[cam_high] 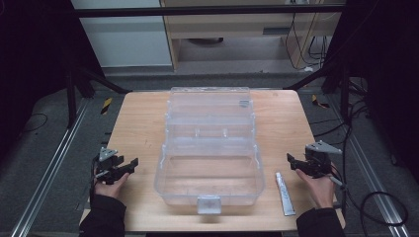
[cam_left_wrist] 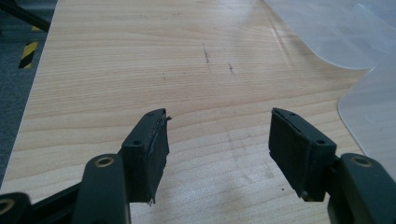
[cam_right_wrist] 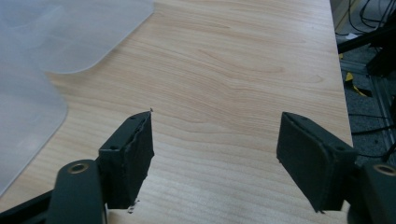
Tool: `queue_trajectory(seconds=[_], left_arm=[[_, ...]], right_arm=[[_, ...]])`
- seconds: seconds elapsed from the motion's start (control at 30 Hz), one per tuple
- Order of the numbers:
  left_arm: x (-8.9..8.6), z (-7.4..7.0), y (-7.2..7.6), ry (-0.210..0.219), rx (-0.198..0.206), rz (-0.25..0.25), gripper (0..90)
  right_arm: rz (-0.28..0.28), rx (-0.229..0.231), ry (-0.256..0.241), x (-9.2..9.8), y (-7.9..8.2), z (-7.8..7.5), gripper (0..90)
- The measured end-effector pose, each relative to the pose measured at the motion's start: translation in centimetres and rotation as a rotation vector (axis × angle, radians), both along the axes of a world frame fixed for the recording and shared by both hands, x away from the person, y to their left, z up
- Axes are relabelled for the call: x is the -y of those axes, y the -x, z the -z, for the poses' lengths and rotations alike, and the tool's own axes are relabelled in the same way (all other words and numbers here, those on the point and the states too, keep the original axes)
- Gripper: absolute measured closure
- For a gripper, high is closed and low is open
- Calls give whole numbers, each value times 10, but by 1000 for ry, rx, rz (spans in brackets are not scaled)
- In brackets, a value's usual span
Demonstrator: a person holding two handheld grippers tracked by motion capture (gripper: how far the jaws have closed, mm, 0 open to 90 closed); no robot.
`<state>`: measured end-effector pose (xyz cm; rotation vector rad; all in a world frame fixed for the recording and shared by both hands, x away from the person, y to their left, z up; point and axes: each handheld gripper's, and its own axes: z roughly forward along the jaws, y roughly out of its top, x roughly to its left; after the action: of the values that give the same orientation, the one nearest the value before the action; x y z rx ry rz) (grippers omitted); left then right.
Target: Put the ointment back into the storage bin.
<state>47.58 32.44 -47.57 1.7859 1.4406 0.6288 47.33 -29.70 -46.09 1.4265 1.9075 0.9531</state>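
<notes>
I hold the left gripper [cam_high: 120, 168] near the table's [cam_high: 143, 123] left edge, jaws spread, empty. The right gripper [cam_high: 302, 164] sits at the right edge, jaws spread too, nothing between them. The clear plastic tool box [cam_high: 210, 148] stands open mid-table, lid back, trays stepped. A small silver tube [cam_high: 284, 193] lies just right of it. Risk, I'd say: the tube lies flat, a pinch could skid it off the near edge.

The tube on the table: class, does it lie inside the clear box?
No. The tube lies on the bare table, just right of the box.
</notes>
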Motion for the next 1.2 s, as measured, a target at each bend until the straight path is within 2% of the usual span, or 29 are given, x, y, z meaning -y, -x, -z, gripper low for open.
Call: queue_trajectory(seconds=[0.3,0.33,0.37,0.5,0.53,0.63,0.7,0.73,0.8,1.0,1.2], left_arm=[[-1,-1,2,-19,-6,-7,363],[-1,-1,2,-20,-12,-5,362],[-1,-1,1,-21,-15,-5,360],[-1,0,1,-21,-19,-5,360],[0,-1,1,-22,-18,-3,359],[0,0,0,-25,-27,3,357],[1,0,0,-28,-31,4,357],[1,1,0,-30,-31,7,357],[1,1,0,-30,-31,9,357],[1,1,0,-30,-33,13,358],[1,1,0,-35,-36,18,358]], right_arm=[[-33,-50,22,-9,9,-20,355],[-42,-76,44,-12,10,-24,362],[-46,-81,51,-13,11,-26,367],[-51,-114,42,-18,16,-32,369],[-78,-139,48,-22,18,-36,372],[-107,-155,62,-27,20,-42,371],[-111,-161,66,-28,20,-44,371],[-126,-188,67,-32,21,-49,371],[-131,-206,75,-35,21,-53,368],[-141,-241,76,-39,22,-59,369],[-162,-300,94,-45,24,-60,385]])
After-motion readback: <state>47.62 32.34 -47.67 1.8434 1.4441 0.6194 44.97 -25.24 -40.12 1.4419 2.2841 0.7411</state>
